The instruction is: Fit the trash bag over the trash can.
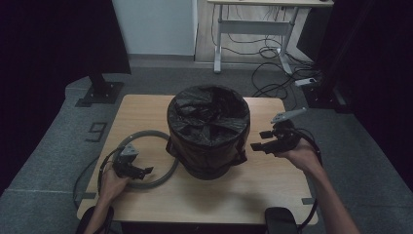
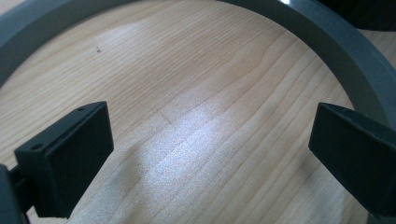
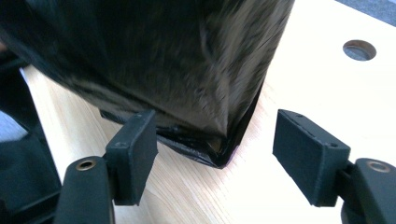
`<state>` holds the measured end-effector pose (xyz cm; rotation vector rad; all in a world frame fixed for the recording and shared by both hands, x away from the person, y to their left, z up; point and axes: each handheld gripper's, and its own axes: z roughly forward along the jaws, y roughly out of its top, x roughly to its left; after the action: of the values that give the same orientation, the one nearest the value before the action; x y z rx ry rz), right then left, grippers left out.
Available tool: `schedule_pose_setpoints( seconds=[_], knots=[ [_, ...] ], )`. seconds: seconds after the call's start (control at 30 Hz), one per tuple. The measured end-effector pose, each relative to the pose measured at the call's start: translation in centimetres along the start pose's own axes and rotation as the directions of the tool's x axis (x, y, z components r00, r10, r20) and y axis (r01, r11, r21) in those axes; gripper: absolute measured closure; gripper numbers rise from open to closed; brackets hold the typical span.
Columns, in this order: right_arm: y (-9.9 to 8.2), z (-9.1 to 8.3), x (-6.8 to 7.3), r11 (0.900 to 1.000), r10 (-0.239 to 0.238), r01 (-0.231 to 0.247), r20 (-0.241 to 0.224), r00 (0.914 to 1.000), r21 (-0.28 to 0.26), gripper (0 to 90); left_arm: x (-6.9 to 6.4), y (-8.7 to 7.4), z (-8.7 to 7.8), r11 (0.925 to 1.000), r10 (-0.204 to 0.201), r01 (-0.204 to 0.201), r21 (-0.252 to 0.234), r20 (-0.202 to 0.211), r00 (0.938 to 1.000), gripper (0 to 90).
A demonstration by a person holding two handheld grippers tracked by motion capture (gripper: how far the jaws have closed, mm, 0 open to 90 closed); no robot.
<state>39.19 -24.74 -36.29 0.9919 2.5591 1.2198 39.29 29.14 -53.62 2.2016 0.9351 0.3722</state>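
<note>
A round bin lined with a black plastic bag [image 1: 208, 129] stands in the middle of the wooden table [image 1: 272, 195]. A grey ring [image 1: 146, 133] lies flat on the table to its left. My left gripper [image 1: 143, 171] hovers low over the near part of that ring, open; in the left gripper view the ring [image 2: 336, 42] curves around the empty jaws [image 2: 210, 144]. My right gripper [image 1: 259, 140] is at the bin's right side, open. In the right gripper view a folded corner of the bag [image 3: 219, 149] lies ahead between the pads, which do not touch it.
The table has a round hole [image 3: 358, 49] near its right side. On the grey floor beyond are a black stand base [image 1: 100, 92], a white desk frame [image 1: 253, 27] and loose cables [image 1: 277, 80]. A floor mark shaped like a 9 [image 1: 97, 130] lies left of the table.
</note>
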Motion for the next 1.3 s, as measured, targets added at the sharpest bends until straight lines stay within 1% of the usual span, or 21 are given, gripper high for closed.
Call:
schedule_pose_setpoints(
  seconds=[0.07, 0.1, 0.13, 0.17, 0.23, 0.3, 0.37, 0.43, 0.5, 0.6, 0.63, 0.67, 0.7, 0.73, 0.83, 0.97, 1.1, 1.2, 1.23, 1.27, 1.3],
  knots=[
    [0.8, -0.8, 0.0, 0.9999, 0.01, -0.01, 0.002, 1.0, -0.011, 29.4, 0.1, -0.1, 0.2, 1.0, -0.004, 0.004, 0.008, 0.0, 1.0, 0.0],
    [1.3, -1.2, 0.0, 0.9998, 0.01, -0.01, 0.003, 0.9999, -0.017, 31.9, 0.1, -0.1, 0.4, 0.9999, -0.007, 0.007, 0.01, 0.005, 1.0, 0.0],
    [1.9, -1.6, 0.0, 0.9997, 0.013, -0.013, 0.006, 0.9999, -0.019, 36.1, 0.1, -0.1, 0.5, 0.9999, -0.008, 0.008, 0.013, 0.006, 0.9999, 0.0],
    [2.5, -1.9, 0.1, 0.9997, 0.012, -0.012, 0.01, 0.9999, -0.02, 40.6, 0.0, -0.1, 0.7, 0.9997, -0.001, 0.0, 0.023, 0.003, 1.0, 0.0],
    [3.7, -2.6, 0.3, 0.9995, 0.025, -0.025, 0.018, 0.9995, -0.02, 52.3, 0.0, -0.1, 0.9, 0.9994, 0.006, -0.006, 0.033, -0.002, 1.0, 0.0],
    [4.8, -3.0, 0.5, 0.9996, 0.019, -0.019, 0.021, 0.9996, -0.022, 62.5, -0.1, -0.1, 1.1, 0.9986, 0.013, -0.012, 0.052, -0.01, 0.9999, 0.0],
    [5.9, -3.2, 0.8, 0.9995, 0.009, -0.008, 0.036, 0.9993, -0.029, 68.6, -0.1, -0.3, 1.2, 0.998, 0.019, -0.018, 0.061, -0.014, 0.9997, 0.0],
    [6.7, -3.2, 0.9, 0.9994, 0.002, -0.001, 0.033, 0.9995, -0.034, 73.1, 0.0, -0.4, 1.2, 0.9983, 0.008, -0.008, 0.057, -0.008, 0.9999, 0.0],
    [7.7, -2.9, 1.1, 0.9994, -0.006, 0.007, 0.039, 0.9992, -0.033, 76.4, 0.1, -0.4, 1.2, 0.9984, 0.002, -0.001, 0.057, -0.012, 0.9999, 0.0],
    [9.2, -2.1, 1.4, 0.9994, -0.024, 0.025, 0.046, 0.9987, -0.023, 80.6, 0.1, -0.4, 1.2, 0.9983, -0.008, 0.009, 0.058, -0.016, 0.9998, 0.0],
    [9.9, -1.6, 1.6, 0.9991, -0.038, 0.038, 0.048, 0.9981, -0.016, 82.1, 0.1, -0.4, 1.2, 0.9981, -0.013, 0.014, 0.06, -0.016, 0.9998, 0.0],
    [10.3, -1.3, 1.7, 0.9989, -0.043, 0.043, 0.045, 0.9981, -0.015, 83.0, 0.1, -0.4, 1.2, 0.998, -0.015, 0.016, 0.06, -0.017, 0.9997, 0.0],
    [10.9, -0.9, 1.8, 0.9988, -0.047, 0.047, 0.039, 0.9982, -0.012, 83.7, 0.1, -0.4, 1.2, 0.998, -0.016, 0.017, 0.061, -0.017, 0.9997, 0.0],
    [11.6, -0.3, 2.1, 0.9981, -0.062, 0.062, 0.047, 0.997, 0.002, 83.8, 0.1, -0.4, 1.2, 0.998, -0.017, 0.018, 0.061, -0.017, 0.9997, 0.0],
    [13.4, 1.1, 2.6, 0.9963, -0.085, 0.085, 0.049, 0.9951, 0.01, 82.8, 0.1, -0.4, 1.2, 0.998, -0.018, 0.019, 0.061, -0.017, 0.9997, 0.0],
    [15.5, 2.8, 3.1, 0.9932, -0.115, 0.116, 0.065, 0.9912, -0.011, 76.2, 0.1, -0.4, 1.2, 0.9979, -0.02, 0.021, 0.061, -0.018, 0.9996, 0.0],
    [17.4, 4.6, 3.3, 0.9929, -0.116, 0.118, 0.087, 0.9894, -0.016, 71.3, 0.0, -0.4, 1.2, 0.9979, -0.021, 0.022, 0.06, -0.019, 0.9996, 0.0],
    [18.5, 5.7, 3.3, 0.9926, -0.117, 0.12, 0.103, 0.9877, -0.017, 65.5, 0.0, -0.4, 1.2, 0.9979, -0.021, 0.022, 0.06, -0.02, 0.9996, 0.0],
    [18.8, 6.1, 3.3, 0.9928, -0.116, 0.118, 0.103, 0.988, -0.018, 62.1, 0.0, -0.4, 1.2, 0.9979, -0.021, 0.023, 0.06, -0.02, 0.9996, 0.0],
    [19.2, 6.5, 3.3, 0.9918, -0.125, 0.127, 0.11, 0.986, -0.013, 58.2, 0.0, -0.4, 1.2, 0.9979, -0.021, 0.022, 0.06, -0.02, 0.9996, 0.0],
    [19.6, 7.0, 3.2, 0.9907, -0.134, 0.136, 0.129, 0.9826, -0.008, 57.2, 0.0, -0.4, 1.2, 0.9979, -0.021, 0.023, 0.06, -0.02, 0.9996, 0.0]
  ],
)
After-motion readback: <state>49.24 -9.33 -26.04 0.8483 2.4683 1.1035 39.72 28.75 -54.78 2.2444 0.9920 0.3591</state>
